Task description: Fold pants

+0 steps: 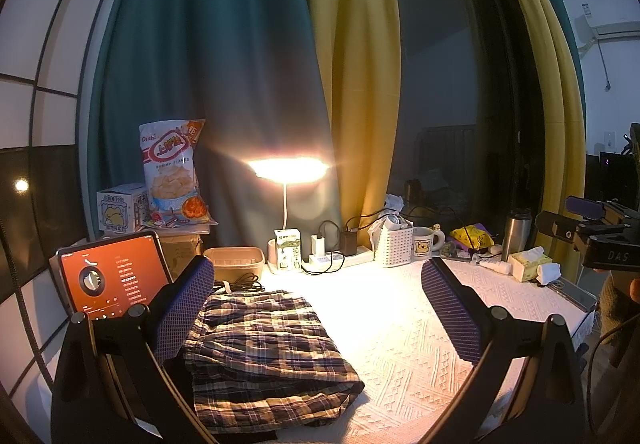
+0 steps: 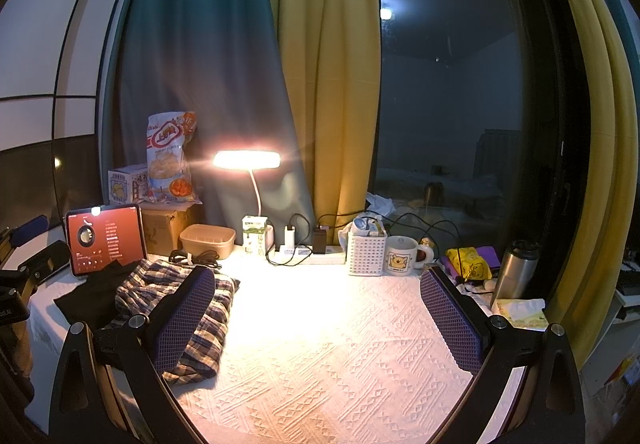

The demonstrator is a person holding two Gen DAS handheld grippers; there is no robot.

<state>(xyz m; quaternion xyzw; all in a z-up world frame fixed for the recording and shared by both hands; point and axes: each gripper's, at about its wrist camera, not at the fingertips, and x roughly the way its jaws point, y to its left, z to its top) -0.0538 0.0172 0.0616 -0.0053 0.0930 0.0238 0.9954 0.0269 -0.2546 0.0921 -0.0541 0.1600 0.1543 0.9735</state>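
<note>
Both my left tool (image 1: 316, 308) and right tool (image 2: 316, 316) hang wide, empty; plaid pants (image 1: 260, 348) lie folded at the worktop's (image 2: 340, 344) left, clearing space.

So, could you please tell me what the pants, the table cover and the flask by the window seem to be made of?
Pants: thin woven cloth, probably cotton, matte; the plaid pattern and soft creases suggest it.
Table cover: white textured fabric, knitted or quilted by its raised diamond pattern; which one is unclear.
Flask: brushed metal, likely stainless steel, with a dull silver sheen and a dark lid.

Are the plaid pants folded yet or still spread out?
Folded: the plaid pants lie as a compact layered stack on the tablecloth, no legs spread.
</note>
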